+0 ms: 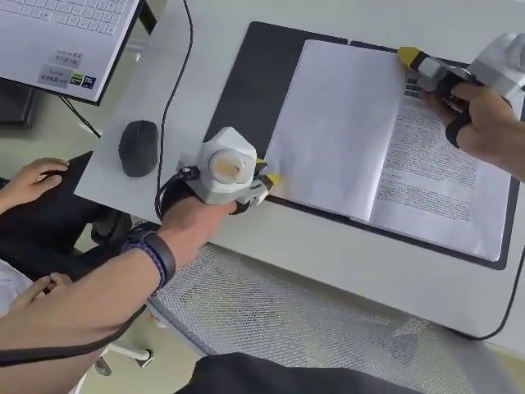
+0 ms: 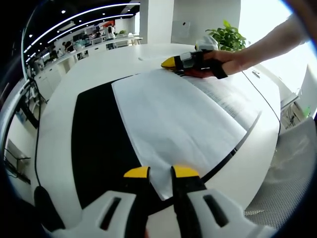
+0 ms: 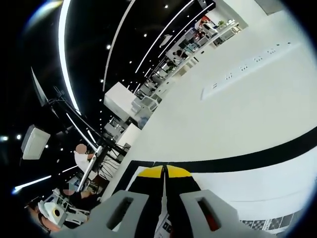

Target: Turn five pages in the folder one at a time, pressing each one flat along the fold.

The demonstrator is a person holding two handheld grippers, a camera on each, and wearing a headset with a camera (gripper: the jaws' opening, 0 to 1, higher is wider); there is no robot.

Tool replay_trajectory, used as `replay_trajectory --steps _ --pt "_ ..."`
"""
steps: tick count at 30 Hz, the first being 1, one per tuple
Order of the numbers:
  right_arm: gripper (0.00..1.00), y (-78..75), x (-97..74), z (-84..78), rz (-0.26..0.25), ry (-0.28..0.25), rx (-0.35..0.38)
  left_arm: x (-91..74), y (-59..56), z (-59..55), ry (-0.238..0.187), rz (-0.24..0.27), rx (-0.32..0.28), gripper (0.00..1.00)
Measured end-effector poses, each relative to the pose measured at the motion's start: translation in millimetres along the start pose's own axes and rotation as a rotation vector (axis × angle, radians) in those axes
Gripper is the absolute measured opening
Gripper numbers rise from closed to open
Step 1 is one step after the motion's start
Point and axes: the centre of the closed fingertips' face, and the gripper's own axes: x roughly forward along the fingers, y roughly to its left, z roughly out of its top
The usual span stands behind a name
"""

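The black folder (image 1: pixel 254 82) lies open on the white desk. A blank white page (image 1: pixel 336 123) rests flat across its left half, and a printed page (image 1: pixel 435 172) covers the right half. My left gripper (image 1: pixel 267 174) sits at the blank page's near left corner. In the left gripper view its yellow tips (image 2: pixel 159 172) stand a narrow gap apart, over that corner of the page (image 2: pixel 173 114), which is not clamped. My right gripper (image 1: pixel 408 56) is shut, with its tips at the far end of the fold; its joined tips (image 3: pixel 164 171) point past the folder's edge.
A laptop (image 1: pixel 57 37) stands at the far left, with a black mouse (image 1: pixel 138 148) and a black cable (image 1: pixel 176 90) beside the folder. A mesh chair (image 1: pixel 287 320) sits below the desk edge. Another person's hand (image 1: pixel 33 176) rests at the left.
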Motion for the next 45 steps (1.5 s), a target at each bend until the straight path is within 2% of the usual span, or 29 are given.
replay_trajectory --steps 5,6,12,16,19,28,33,45 --pt "0.00 6.8 -5.7 -10.9 0.035 0.030 -0.015 -0.4 0.4 -0.2 -0.004 -0.004 -0.007 0.14" --pt "0.00 13.0 -9.8 -19.5 0.062 0.061 -0.046 -0.5 0.5 -0.1 -0.005 -0.005 -0.008 0.14" --pt "0.00 21.4 -23.1 -36.9 0.104 0.101 -0.060 -0.7 0.6 -0.1 -0.001 -0.008 -0.008 0.13" --pt "0.00 34.4 -34.8 -53.0 0.145 0.144 -0.081 -1.1 0.1 -0.1 -0.002 -0.008 -0.004 0.13" --pt "0.00 44.5 -45.9 -69.7 0.175 0.196 -0.144 -1.2 -0.1 -0.1 -0.003 -0.007 -0.004 0.13" --pt "0.00 67.2 -77.9 -105.1 0.231 0.224 -0.119 -1.8 -1.0 0.7 -0.003 -0.007 -0.005 0.13" --pt "0.00 91.5 -97.3 -136.2 0.283 0.292 -0.145 -1.8 -0.7 0.9 -0.004 -0.008 -0.004 0.13" --pt "0.00 121.7 -132.5 -184.5 0.357 0.390 -0.141 -1.2 -1.5 1.2 -0.005 -0.007 -0.002 0.13"
